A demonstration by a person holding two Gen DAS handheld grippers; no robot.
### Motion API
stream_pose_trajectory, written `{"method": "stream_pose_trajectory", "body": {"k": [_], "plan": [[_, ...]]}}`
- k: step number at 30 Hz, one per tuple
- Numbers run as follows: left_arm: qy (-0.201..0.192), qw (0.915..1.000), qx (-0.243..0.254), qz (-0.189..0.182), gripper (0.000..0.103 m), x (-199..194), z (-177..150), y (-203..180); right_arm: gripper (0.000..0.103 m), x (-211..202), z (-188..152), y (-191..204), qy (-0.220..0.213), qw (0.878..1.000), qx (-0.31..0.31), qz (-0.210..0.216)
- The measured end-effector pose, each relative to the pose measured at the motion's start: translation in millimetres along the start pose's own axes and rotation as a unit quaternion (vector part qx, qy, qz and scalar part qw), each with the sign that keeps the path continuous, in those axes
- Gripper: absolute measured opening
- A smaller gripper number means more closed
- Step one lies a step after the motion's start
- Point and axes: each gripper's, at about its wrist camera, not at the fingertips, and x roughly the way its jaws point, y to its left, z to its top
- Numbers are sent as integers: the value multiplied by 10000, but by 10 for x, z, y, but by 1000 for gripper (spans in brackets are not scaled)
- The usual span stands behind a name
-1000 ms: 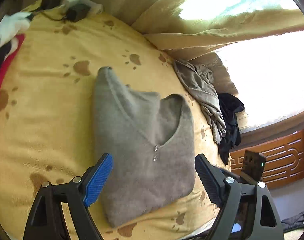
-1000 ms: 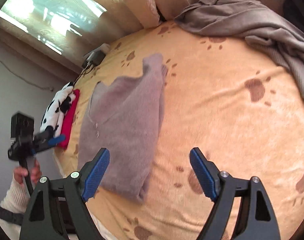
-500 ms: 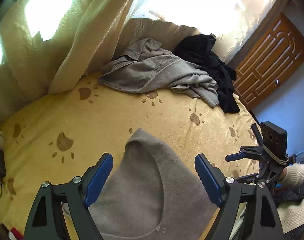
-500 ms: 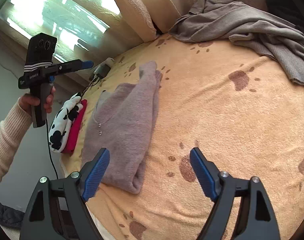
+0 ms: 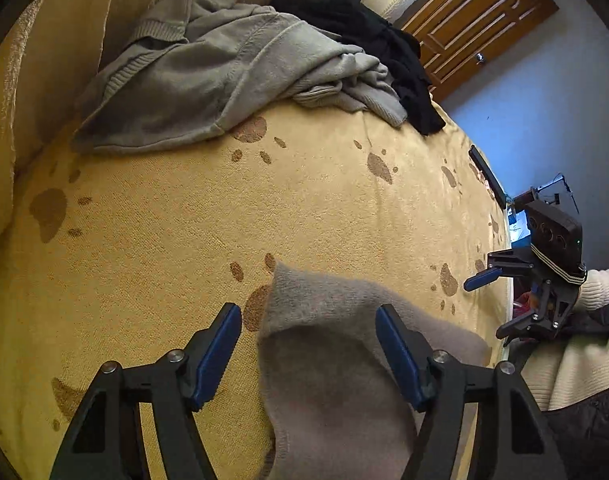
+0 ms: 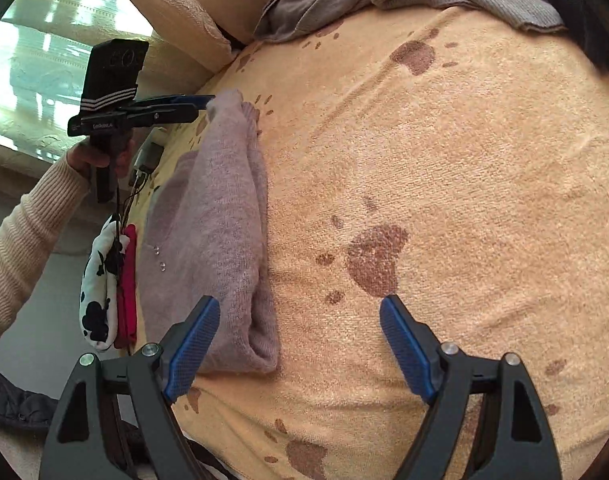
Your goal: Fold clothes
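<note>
wrist views, close, sharing folded sweater (image 5: 336,368)

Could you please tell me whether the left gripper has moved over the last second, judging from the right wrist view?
Yes. The left gripper has moved from the near bed edge beside the red cloth up to the far tip of the folded grey sweater.

We see a fuzzy, matt knit sweater (image 6: 220,216) lying on a napped, terry-like yellow bed cover (image 6: 444,184) printed with brown paws. At the upper left of the left wrist frame, a ribbed grey knit garment (image 5: 208,76) lies crumpled beside soft black cloth (image 5: 368,36). Upper right, the wooden door (image 5: 476,20) looks varnished. Our right gripper (image 6: 300,332) has matt black plastic arms, textured blue pads (image 6: 192,336) and shiny metal screws.
</note>
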Motion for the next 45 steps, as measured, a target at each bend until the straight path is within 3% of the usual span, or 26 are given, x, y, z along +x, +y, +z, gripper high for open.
{"method": "stream_pose_trajectory", "body": {"k": [3,8,9,10,11,13,17,21,23,25,29,32,34,36,41,45], "plan": [[136,9996,-105,-206,72,82,44,125,85,10,18,75,0,9999,-104,-55],[172,9950,-471,-865,70,191,124,210,85,37,52,133,-21,9999,-117,-84],[223,9945,-455,-918,64,223,139,190,85,44,55,134,-25,9999,-101,-93],[306,9946,-380,-919,35,251,151,157,85,48,54,129,-34,9999,-75,-99],[410,9953,-272,-828,20,272,151,118,85,48,56,125,-43,9999,-52,-100],[507,9956,-66,-791,11,248,110,17,85,30,56,120,-103,9998,-29,-149],[238,9983,-91,-532,10,-39,-49,-113,85,-26,79,83,-308,9992,26,-245],[-480,9965,-383,-572,10,-544,-265,-243,85,-92,158,19,-588,9979,81,-276],[-621,9953,-464,-585,10,-692,-365,-343,86,-112,215,-6,-689,9973,69,-239],[-692,9948,-489,-571,10,-803,-452,-451,84,-99,305,-59,-706,9969,233,241],[-877,9933,-478,-579,10,-1012,-575,-685,66,-16,554,-52,-679,9913,453,1036],[-997,9920,-572,-527,10,-1134,-656,-801,46,71,756,22,-581,9908,258,1193],[-1080,9906,-656,-514,10,-1206,-699,-839,31,143,899,49,-508,9871,292,1493],[-1174,9891,-737,-503,10,-1273,-740,-868,24,255,1028,64,-311,9796,410,1943],[-1481,9823,-1016,-529,10,-1394,-805,-873,23,632,1209,319,469,9579,294,2815],[-1731,9753,-1246,-575,10,-1461,-838,-845,23,858,1111,578,1073,9379,26,3298]]}}
